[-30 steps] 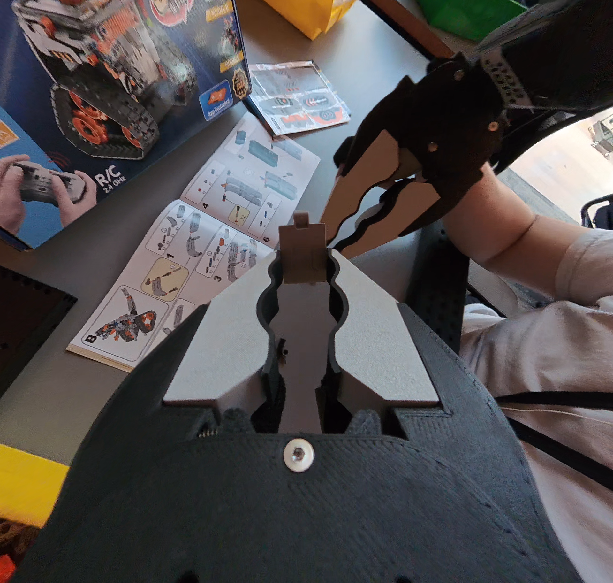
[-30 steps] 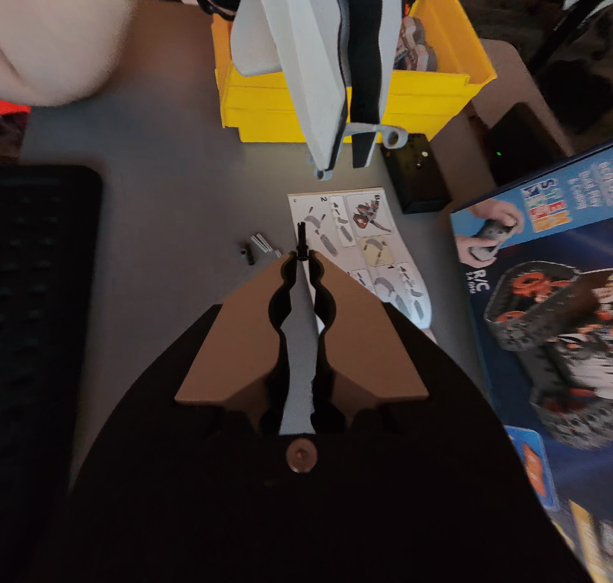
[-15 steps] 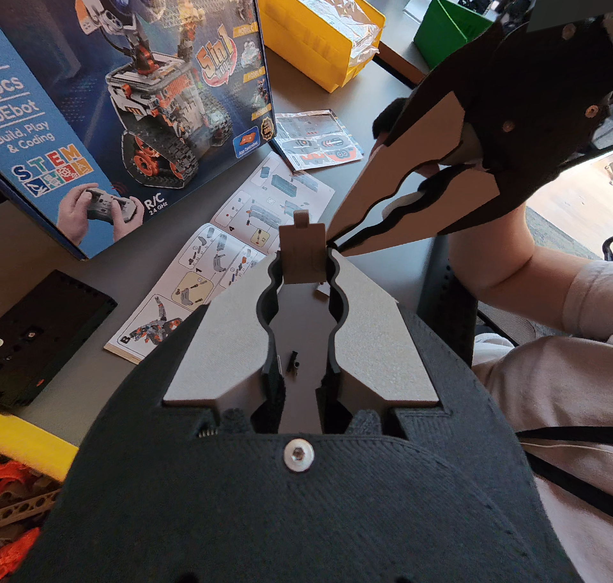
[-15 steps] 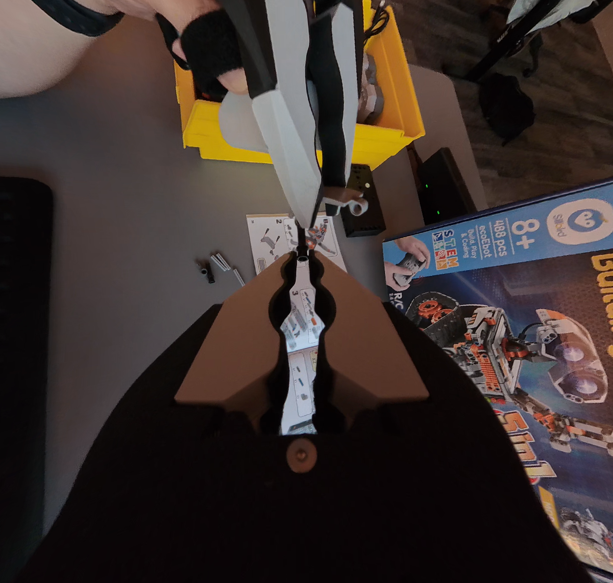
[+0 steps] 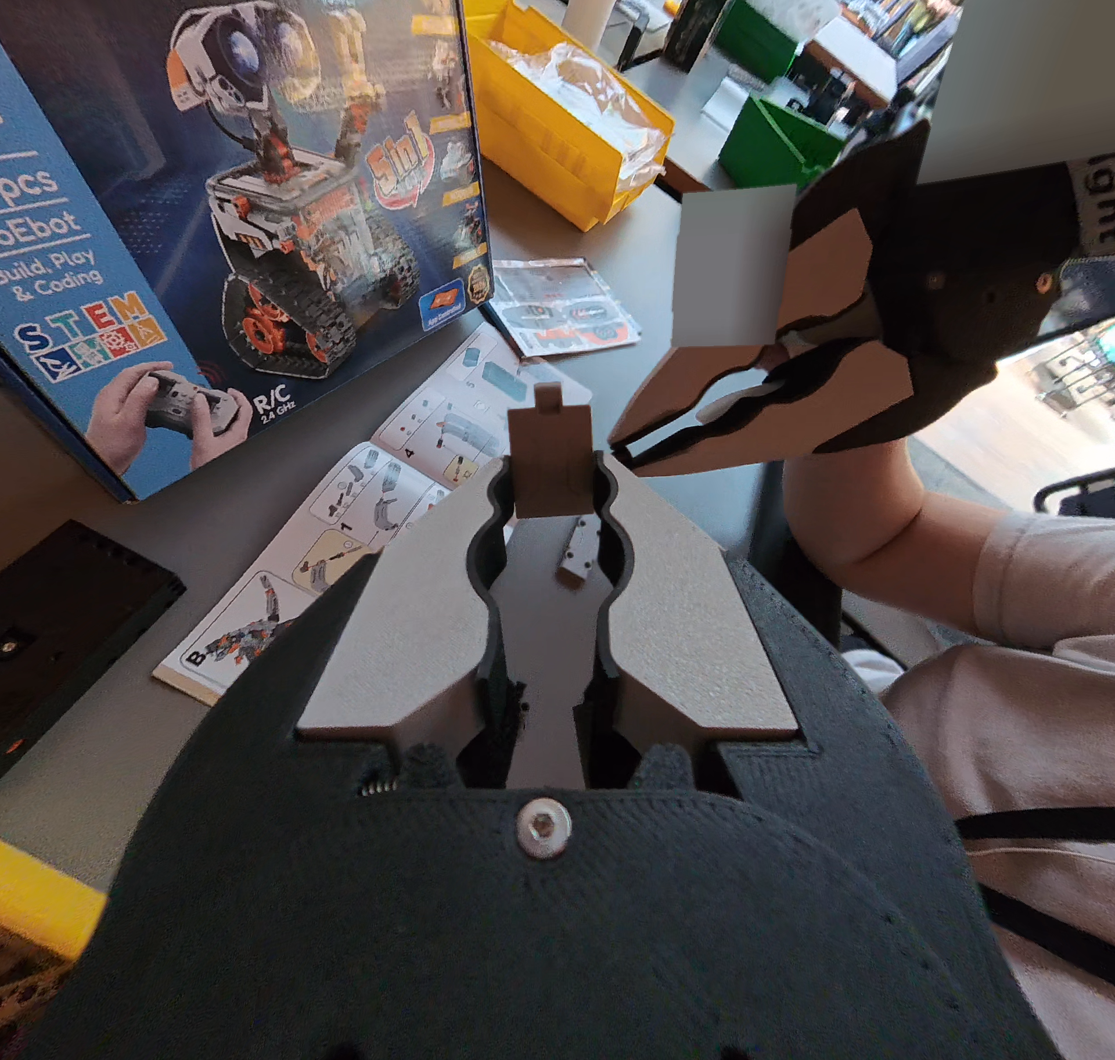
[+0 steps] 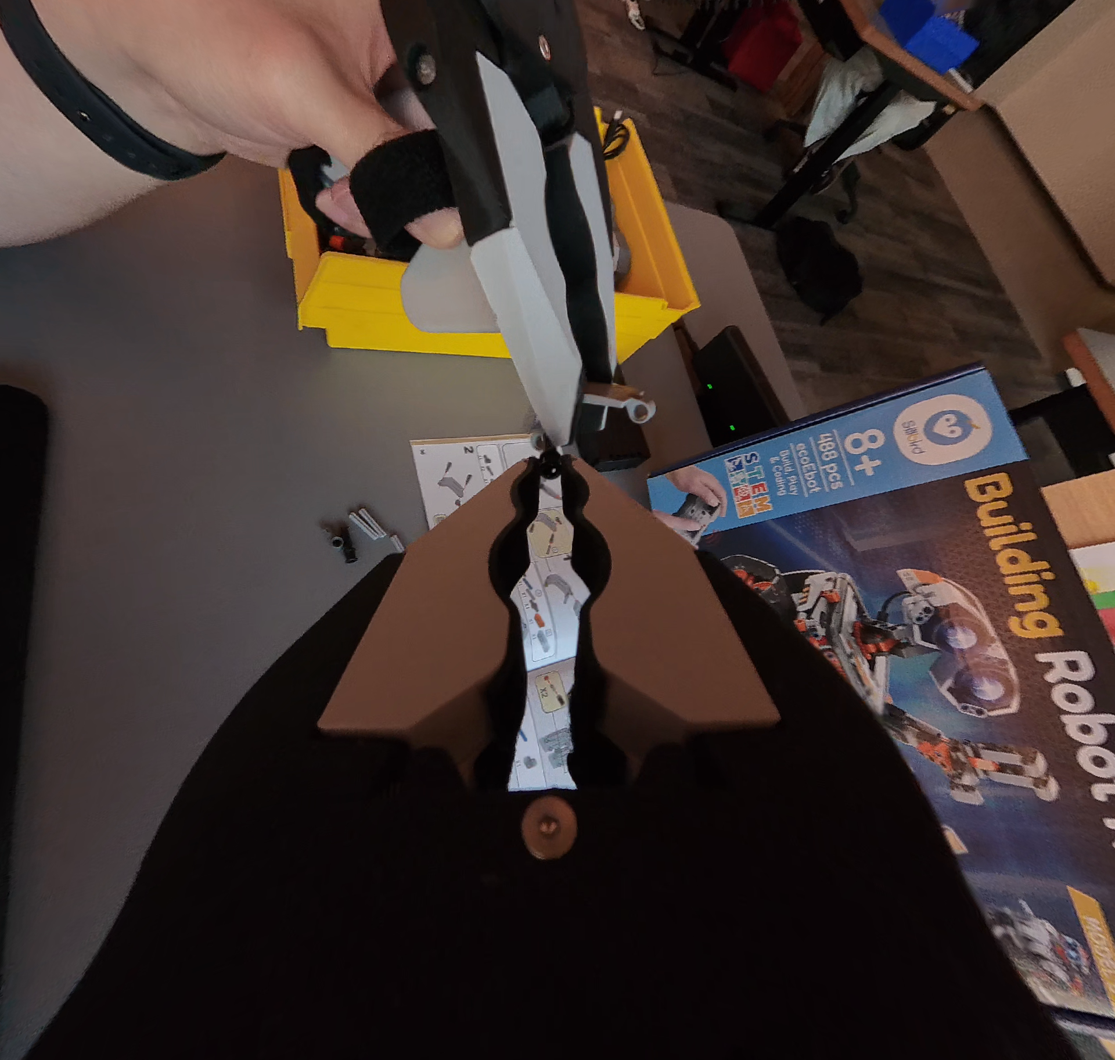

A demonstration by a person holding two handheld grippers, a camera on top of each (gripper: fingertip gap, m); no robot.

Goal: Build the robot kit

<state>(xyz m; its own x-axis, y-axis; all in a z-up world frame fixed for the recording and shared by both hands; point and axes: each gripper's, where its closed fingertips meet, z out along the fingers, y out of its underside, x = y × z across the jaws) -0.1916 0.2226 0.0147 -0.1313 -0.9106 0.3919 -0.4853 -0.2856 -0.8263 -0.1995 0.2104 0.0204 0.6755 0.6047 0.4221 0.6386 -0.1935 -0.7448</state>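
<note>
My left gripper [image 5: 550,476] has grey fingers and is shut on a flat grey building piece [image 5: 548,439] that sticks up past the tips. My right gripper [image 6: 550,465] has brown fingers and is shut on a small black pin [image 6: 550,473]. The right gripper also shows in the left wrist view [image 5: 624,458], its tips just right of the grey piece. In the right wrist view the left gripper [image 6: 564,436] comes down from above, and its grey piece [image 6: 621,406] has a ring end. The pin's tip meets the left gripper's tips.
A blue toy robot box [image 5: 241,216] lies at the left over an open instruction booklet [image 5: 386,506] and a sticker sheet [image 5: 561,307]. Yellow bins [image 5: 561,138] [image 6: 374,307], a green bin [image 5: 766,144], loose small parts [image 6: 362,533], a small grey brick [image 5: 579,554] and a black box [image 6: 730,391] lie on the grey table. Left and right tips are no more than a few centimetres apart.
Both grippers have lifted and tilted, so more of the box shows. The right gripper's pin has come up to the tips of the left gripper and its grey piece.
</note>
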